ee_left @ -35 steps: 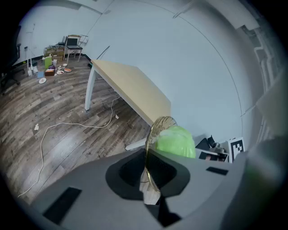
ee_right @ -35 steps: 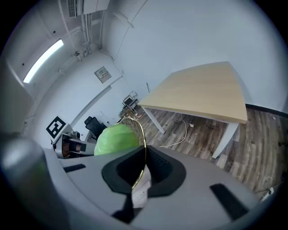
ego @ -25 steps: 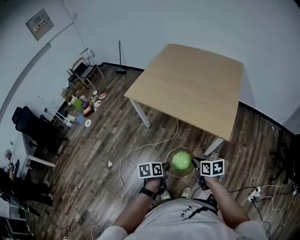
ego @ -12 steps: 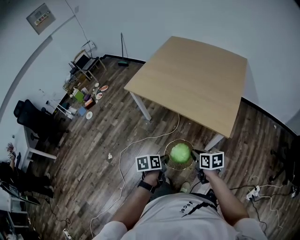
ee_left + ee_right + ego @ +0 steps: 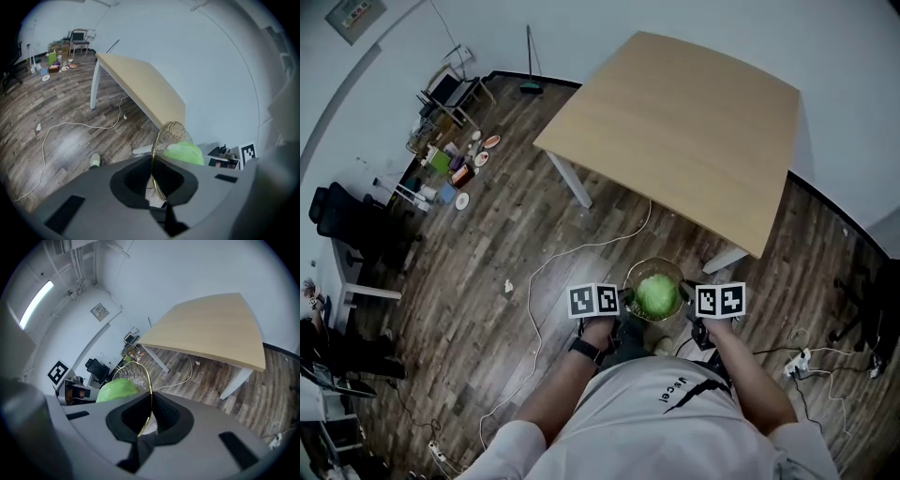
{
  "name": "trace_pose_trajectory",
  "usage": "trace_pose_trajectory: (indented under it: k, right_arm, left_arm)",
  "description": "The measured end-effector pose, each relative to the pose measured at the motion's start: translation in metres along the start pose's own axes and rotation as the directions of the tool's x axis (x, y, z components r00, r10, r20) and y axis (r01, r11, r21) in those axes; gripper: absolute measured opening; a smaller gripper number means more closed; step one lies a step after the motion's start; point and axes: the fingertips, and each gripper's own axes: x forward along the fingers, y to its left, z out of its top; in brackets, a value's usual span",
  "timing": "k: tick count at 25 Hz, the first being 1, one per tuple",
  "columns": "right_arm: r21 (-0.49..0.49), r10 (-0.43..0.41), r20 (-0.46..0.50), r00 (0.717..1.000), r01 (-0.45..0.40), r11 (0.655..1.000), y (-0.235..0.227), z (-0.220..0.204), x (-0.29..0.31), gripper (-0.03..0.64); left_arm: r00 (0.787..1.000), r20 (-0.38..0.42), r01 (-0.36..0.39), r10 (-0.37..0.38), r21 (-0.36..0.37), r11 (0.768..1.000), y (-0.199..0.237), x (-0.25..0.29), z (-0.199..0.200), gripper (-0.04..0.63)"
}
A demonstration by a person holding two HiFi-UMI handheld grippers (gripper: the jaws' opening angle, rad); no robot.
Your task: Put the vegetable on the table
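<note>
Just short of the pale wooden table (image 5: 684, 122), the left gripper (image 5: 624, 301) and the right gripper (image 5: 685, 299) each pinch the rim of a round gold wire basket (image 5: 654, 262) carrying the green cabbage (image 5: 656, 294) (not yet over the tabletop). It seems best to keep both level while advancing.

right tool (image 5: 149, 414) clamped on wire bowl (image 5: 133, 371) rim | cabbage (image 5: 117, 389) inside | table (image 5: 211, 326) ahead

Overhead; opposed close views sharing bowl (image 5: 639, 269)

Vegetable (image 5: 185, 152) and bowl (image 5: 171, 133): lower parts hidden behind left gripper (image 5: 153, 161).
Floor clutter (image 5: 455, 169): left of table (image 5: 675, 131), too small to identify.
Table's far legs: hidden under its top.
</note>
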Motion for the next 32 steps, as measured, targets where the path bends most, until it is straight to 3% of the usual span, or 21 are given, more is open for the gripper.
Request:
trace_pose_trajectory:
  k: [3,14,20,32]
  right_arm:
    - [0.047,-0.018,-0.027,0.999,0.019,0.999,-0.01,0.006,0.017,0.023]
    - [0.13,-0.074,0.068,0.995,0.065,0.989,-0.013,0.121,0.068,0.023]
    - [0.188,-0.099,0.102,0.99,0.079,0.979,-0.017,0.16,0.092,0.023]
    - [0.214,-0.11,0.058,0.992,0.096,0.972,-0.068,0.237,0.134,0.023]
  left_arm:
    - [0.999,-0.048,0.007,-0.008,-0.016,1.0,0.011,0.016,0.011,0.025]
    - [0.994,-0.101,0.061,-0.049,0.112,0.992,0.018,0.043,0.154,0.025]
    - [0.988,-0.141,0.079,-0.056,0.162,0.984,0.024,0.058,0.207,0.025]
    - [0.984,-0.175,0.067,-0.041,0.141,0.988,0.022,0.122,0.286,0.025]
